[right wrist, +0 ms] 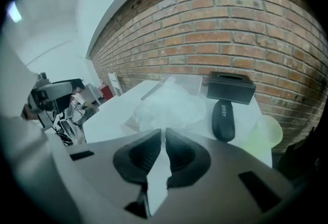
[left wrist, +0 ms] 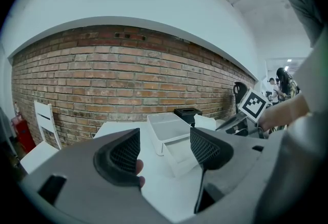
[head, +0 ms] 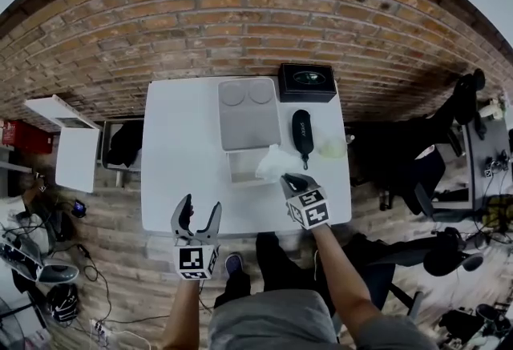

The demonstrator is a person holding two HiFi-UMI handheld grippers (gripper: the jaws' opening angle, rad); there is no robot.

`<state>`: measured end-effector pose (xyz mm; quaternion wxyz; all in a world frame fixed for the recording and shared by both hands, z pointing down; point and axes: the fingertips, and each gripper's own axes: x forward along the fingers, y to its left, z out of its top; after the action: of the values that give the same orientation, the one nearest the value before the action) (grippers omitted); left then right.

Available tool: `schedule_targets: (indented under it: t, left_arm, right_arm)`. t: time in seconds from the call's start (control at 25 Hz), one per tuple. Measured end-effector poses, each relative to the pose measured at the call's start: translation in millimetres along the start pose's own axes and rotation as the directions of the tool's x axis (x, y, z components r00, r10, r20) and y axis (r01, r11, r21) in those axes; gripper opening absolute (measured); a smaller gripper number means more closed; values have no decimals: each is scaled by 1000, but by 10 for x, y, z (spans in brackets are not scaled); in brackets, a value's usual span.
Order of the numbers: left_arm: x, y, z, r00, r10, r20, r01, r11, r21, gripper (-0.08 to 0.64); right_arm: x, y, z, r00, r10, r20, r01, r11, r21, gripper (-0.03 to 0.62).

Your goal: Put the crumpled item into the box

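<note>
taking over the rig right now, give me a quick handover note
Left gripper: open, nothing between its jaws, hovering over the near edge of the table.
Right gripper: shut on an edge of the crumpled item, held up beside the right side of the box.
Box: mid-table, lid open, looks empty inside.
Done: item picked up.
Left: move it over the box opening and release it inside.
</note>
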<state>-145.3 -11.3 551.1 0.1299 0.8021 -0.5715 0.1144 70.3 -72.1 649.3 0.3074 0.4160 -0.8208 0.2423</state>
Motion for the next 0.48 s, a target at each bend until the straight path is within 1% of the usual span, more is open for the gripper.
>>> schedule_targets:
  t: [0.08,0.16,0.28,0.4,0.48]
  left_arm:
    - [-25,17,-2,1000,3,-1,-3,1000,-3,293]
    - [-41,39,-6,1000,8,1,-8,1000,-5,293]
    - [-61,61,-6,1000,13,2,-13,1000,-9,293]
    - [-73,79,15,1000,19,6,-19,1000,-13,293]
    - [-76,86,24,1000,21,8,-21,1000,-15,293]
  right_arm:
    - [82,130,-9,999,34,-31,-34,999,25,31]
    - [158,225,-25,997,48,-58,-47,998,30,32]
    - [253,286,-39,996,47,-77,-45,999,25,31]
    - [332,275,2,997,39,-68,-37,999,38,31]
    - [383,259,27,997,30,-67,-28,999,28,31]
